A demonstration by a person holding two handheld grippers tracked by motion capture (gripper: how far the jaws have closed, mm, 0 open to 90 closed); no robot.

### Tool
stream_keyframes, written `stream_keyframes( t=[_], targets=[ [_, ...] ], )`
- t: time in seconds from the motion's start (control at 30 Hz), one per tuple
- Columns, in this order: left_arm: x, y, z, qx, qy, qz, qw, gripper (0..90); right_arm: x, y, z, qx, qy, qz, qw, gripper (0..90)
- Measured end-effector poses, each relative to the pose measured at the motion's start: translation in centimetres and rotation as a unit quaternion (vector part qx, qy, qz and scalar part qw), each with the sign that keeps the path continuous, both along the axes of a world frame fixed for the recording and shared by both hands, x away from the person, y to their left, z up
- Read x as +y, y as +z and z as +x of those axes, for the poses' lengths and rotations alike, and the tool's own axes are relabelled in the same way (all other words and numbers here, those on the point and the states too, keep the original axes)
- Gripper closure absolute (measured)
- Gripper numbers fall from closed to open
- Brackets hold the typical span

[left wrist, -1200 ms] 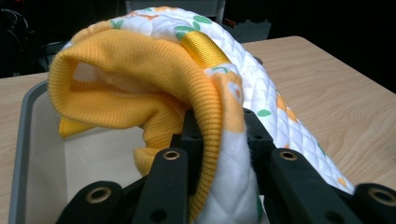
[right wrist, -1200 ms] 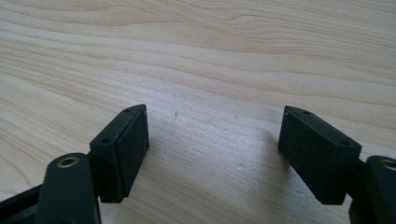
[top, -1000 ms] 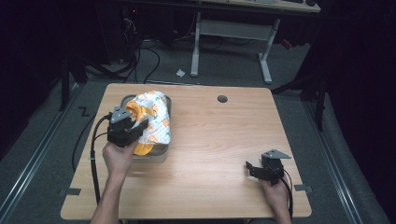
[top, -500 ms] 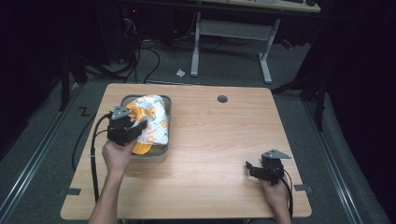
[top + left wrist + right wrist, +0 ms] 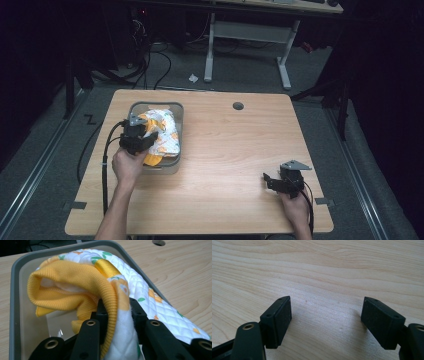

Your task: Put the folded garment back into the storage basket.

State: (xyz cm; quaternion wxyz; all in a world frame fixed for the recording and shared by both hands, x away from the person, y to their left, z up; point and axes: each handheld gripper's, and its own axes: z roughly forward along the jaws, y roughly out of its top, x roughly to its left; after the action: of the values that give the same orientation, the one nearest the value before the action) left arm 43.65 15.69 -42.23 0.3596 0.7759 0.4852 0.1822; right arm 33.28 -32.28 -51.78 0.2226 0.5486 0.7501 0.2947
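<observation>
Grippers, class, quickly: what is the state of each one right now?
Left gripper: shut on the yellow and white quilted cloth, over the grey bin.
Right gripper: open, holding nothing, over the table.

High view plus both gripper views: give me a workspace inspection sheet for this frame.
Surface: light wooden table, one round grommet hole near the far edge.
Job's things: quilted white and yellow garment lying partly in the grey bin, its edge draped over the bin's rim.
Clutter: nothing seen on the table.
Grippers: left tongs shut on a fold of the garment; right tongs open above bare wood.
Cables: black cable trailing from the left tongs along the table's left edge.
Surroundings: dark room, grey desk frame, floor cables, a paper scrap.
</observation>
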Motion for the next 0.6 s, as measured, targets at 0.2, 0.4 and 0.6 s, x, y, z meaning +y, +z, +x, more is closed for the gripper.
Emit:
stream_keyframes(
  t=[0.2,0.4,0.6],
  targets=[
    [-0.3,-0.6,0.4,0.009,-0.001,0.015,0.9998,74.2,0.0,0.0,0.0,0.0,0.0,0.0,1.0,24.6],
    [-1.1,-1.1,1.1,0.015,-0.01,0.032,0.9993,74.1,0.0,0.0,0.0,0.0,-0.001,0.0,1.0,24.6],
    [-1.8,-1.5,1.8,0.028,-0.005,0.069,0.9972,66.5,0.0,0.0,0.0,0.001,-0.001,0.0,1.0,24.6]
  ],
)
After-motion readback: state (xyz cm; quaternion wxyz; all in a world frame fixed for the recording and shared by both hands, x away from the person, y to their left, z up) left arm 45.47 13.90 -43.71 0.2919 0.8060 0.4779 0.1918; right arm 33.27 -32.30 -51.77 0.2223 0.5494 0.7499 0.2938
